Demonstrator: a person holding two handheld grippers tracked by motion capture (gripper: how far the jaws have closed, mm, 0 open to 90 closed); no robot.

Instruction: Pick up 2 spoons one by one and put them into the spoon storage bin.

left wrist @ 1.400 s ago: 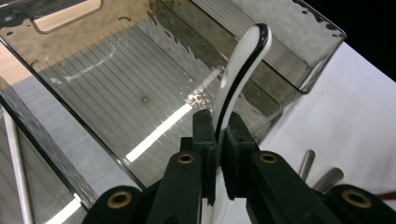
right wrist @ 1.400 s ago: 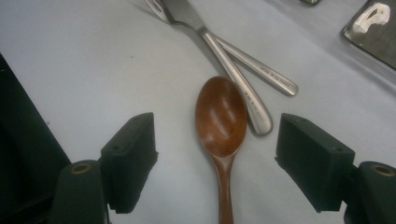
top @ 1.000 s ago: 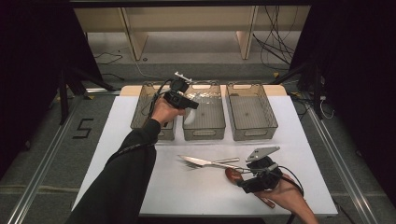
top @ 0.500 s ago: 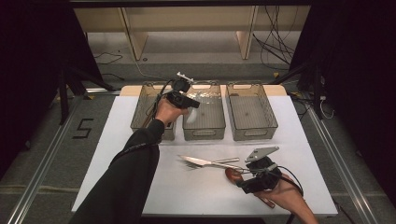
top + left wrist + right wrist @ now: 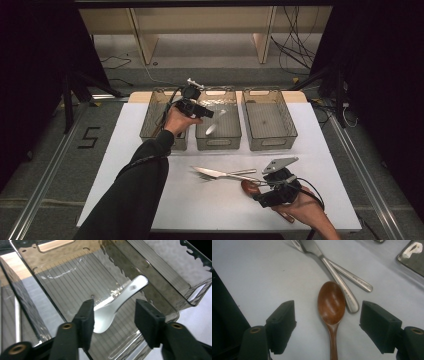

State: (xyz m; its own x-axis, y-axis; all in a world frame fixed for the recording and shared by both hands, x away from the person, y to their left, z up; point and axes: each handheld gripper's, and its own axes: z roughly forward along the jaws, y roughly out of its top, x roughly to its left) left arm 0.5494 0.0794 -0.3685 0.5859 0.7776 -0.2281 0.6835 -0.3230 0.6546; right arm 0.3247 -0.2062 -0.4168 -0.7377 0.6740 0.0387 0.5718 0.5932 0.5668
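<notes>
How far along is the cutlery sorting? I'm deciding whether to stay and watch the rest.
Done: the white spoon lies in the middle bin; the left gripper has just been opening, and its pads no longer press on it. In hand: the right gripper stands open around the wooden spoon on the table, not yet gripping. Left: that spoon, the knife and the fork.

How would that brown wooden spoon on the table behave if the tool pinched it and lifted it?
The wooden spoon looks stiff, so it probably won't bend. Being wood and slim, it is likely light. Its glossy bowl could slip between the pads, and its rounded back might rock; the open right tool straddling it would likely hold better on the narrow handle.
</notes>
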